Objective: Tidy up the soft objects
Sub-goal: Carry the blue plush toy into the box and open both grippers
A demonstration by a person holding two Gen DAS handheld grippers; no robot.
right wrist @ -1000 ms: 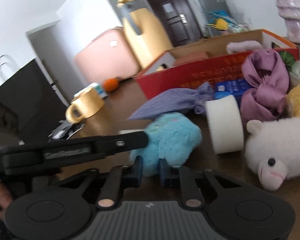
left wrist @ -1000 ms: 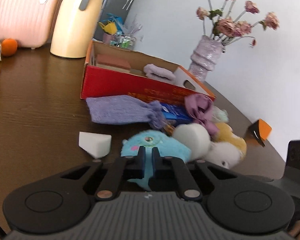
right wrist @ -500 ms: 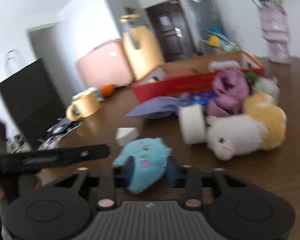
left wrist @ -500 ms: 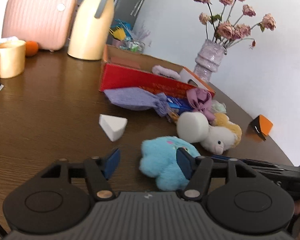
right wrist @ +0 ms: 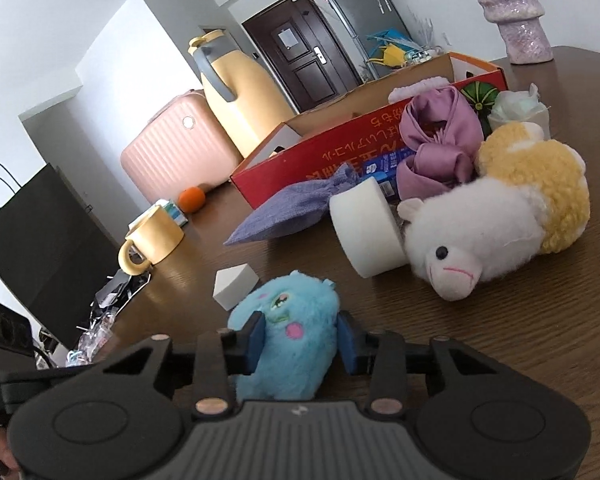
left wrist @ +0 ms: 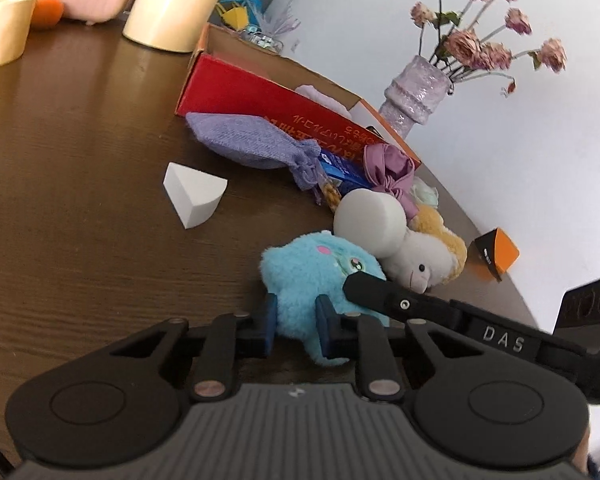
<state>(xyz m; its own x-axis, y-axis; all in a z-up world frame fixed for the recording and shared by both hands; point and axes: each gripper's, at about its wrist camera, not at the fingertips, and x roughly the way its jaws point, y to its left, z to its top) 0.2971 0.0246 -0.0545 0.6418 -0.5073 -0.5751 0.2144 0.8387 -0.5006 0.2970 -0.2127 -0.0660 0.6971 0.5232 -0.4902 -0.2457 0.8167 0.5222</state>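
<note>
A blue plush toy [left wrist: 316, 276] lies on the brown table near its front. My left gripper [left wrist: 296, 320] is shut on its lower part. My right gripper [right wrist: 300, 340] holds the same blue plush toy [right wrist: 292, 328] between its pads, and one of its fingers [left wrist: 380, 290] presses on the toy's face. Behind it lie a white and yellow plush sheep [right wrist: 496, 216], a white foam cylinder [right wrist: 366, 228], a white foam wedge [left wrist: 192, 196], a purple drawstring pouch [left wrist: 244, 140] and a mauve fabric bow [right wrist: 440, 140]. The red cardboard box [left wrist: 260, 92] stands open behind them.
A vase of dried flowers [left wrist: 416, 92] stands behind the box. A yellow thermos jug [right wrist: 236, 92], pink case [right wrist: 176, 148], orange [right wrist: 192, 199] and yellow mug [right wrist: 152, 236] stand at the far side. An orange and black cube [left wrist: 496, 254] sits near the table's right edge.
My left gripper opened half a second ago and has shut again on the blue plush toy. My right gripper has kept hold of the toy, and both views have moved in closer.
</note>
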